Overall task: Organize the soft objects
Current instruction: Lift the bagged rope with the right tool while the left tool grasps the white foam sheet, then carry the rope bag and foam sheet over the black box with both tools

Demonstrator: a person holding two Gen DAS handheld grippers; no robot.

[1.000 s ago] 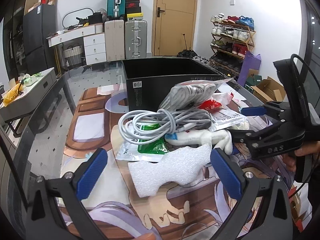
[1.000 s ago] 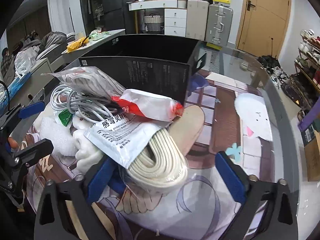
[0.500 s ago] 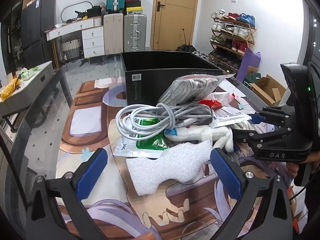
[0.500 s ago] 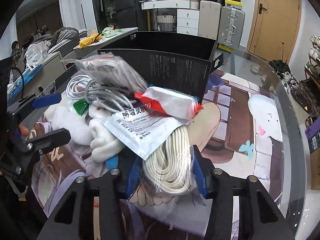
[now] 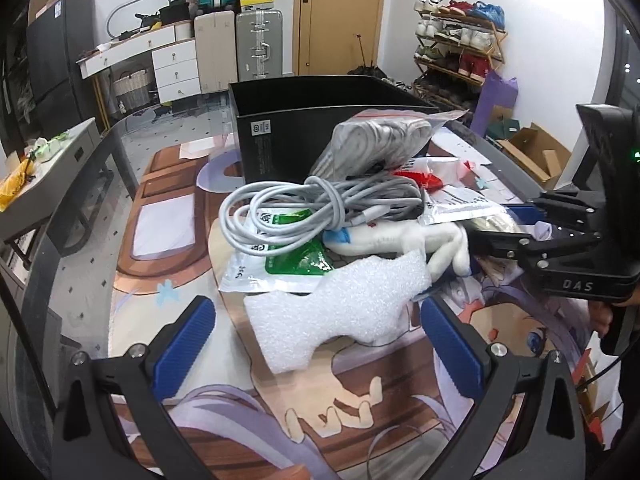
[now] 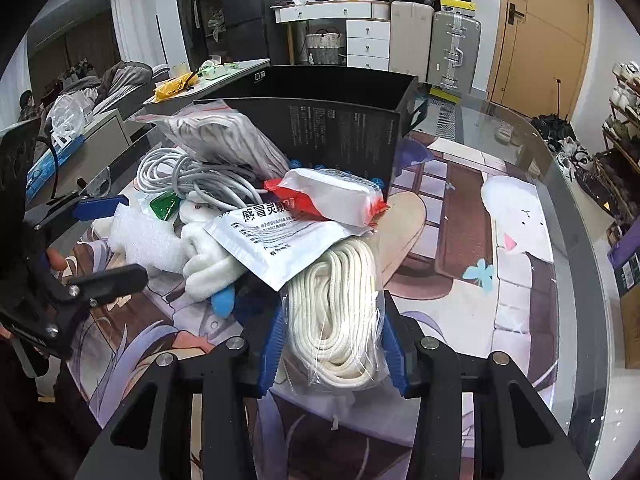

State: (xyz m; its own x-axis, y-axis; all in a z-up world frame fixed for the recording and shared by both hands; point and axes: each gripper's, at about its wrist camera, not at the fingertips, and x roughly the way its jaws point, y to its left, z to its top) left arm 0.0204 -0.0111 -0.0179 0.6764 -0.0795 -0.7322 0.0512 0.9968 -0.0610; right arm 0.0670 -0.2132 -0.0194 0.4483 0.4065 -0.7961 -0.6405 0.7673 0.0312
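Observation:
A pile of soft objects lies on the printed table mat in front of a black box (image 5: 320,128). My right gripper (image 6: 332,344) is shut on a bagged coil of white rope (image 6: 336,312) at the pile's near edge. A white medicine pouch (image 6: 276,240) and a red-and-white packet (image 6: 332,196) rest above the rope. My left gripper (image 5: 316,344) is open, its pads either side of a white foam piece (image 5: 344,308). Behind the foam lie a grey cable coil (image 5: 304,208), a white plush toy (image 5: 404,240) and a green-and-white pouch (image 5: 280,268).
A bagged grey cord (image 5: 380,140) leans against the black box (image 6: 340,120). The right gripper shows at the right of the left wrist view (image 5: 560,248). The glass table edge (image 6: 580,240) curves on the right. Suitcases, drawers and a shoe rack stand beyond.
My right gripper has closed from wide open onto the bagged white rope. My left gripper has stayed open and edged slightly closer to the foam.

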